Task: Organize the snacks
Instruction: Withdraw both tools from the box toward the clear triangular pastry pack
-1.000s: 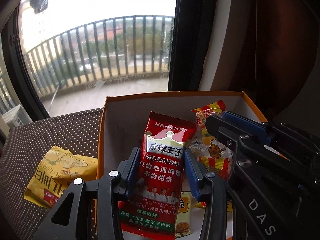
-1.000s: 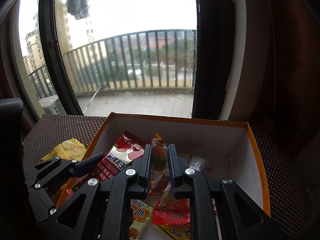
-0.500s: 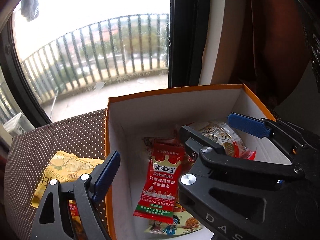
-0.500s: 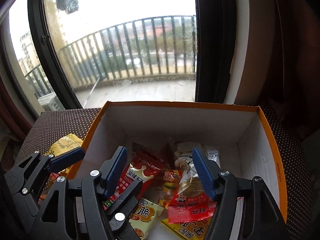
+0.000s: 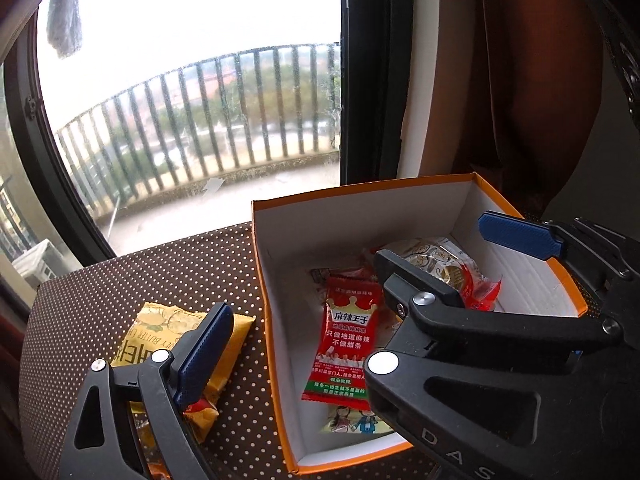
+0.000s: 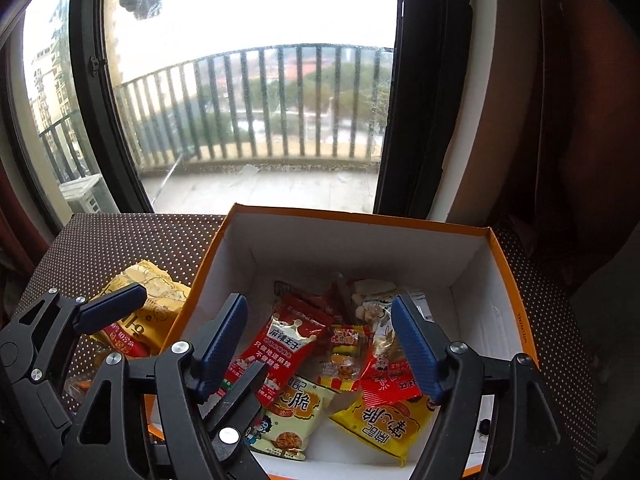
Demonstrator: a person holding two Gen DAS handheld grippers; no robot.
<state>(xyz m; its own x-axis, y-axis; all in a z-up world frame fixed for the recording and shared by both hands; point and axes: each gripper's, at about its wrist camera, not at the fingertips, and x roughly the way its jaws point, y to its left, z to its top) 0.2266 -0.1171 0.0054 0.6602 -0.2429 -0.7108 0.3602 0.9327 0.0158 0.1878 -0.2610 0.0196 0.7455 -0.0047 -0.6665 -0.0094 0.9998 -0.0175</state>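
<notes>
Snacks are gathered in the orange box (image 6: 508, 276), which stands on the right of the dotted table (image 5: 132, 280) below the window (image 6: 248, 92). One yellow packet (image 5: 160, 322) lies outside on the table, just left of the box. Inside, the red packet (image 5: 346, 344) lies flat on other wrappers, and a small candy packet (image 6: 344, 354) rests beside it. The left hand-held gripper (image 5: 304, 334) has just been opening; its jaws are wide and straddle the box's left wall, gripping nothing. The right hand-held gripper (image 6: 320, 344) has likewise just been opening over the pile, empty. The drop-off step looks finished; next seems to be reaching left for the yellow packet.
</notes>
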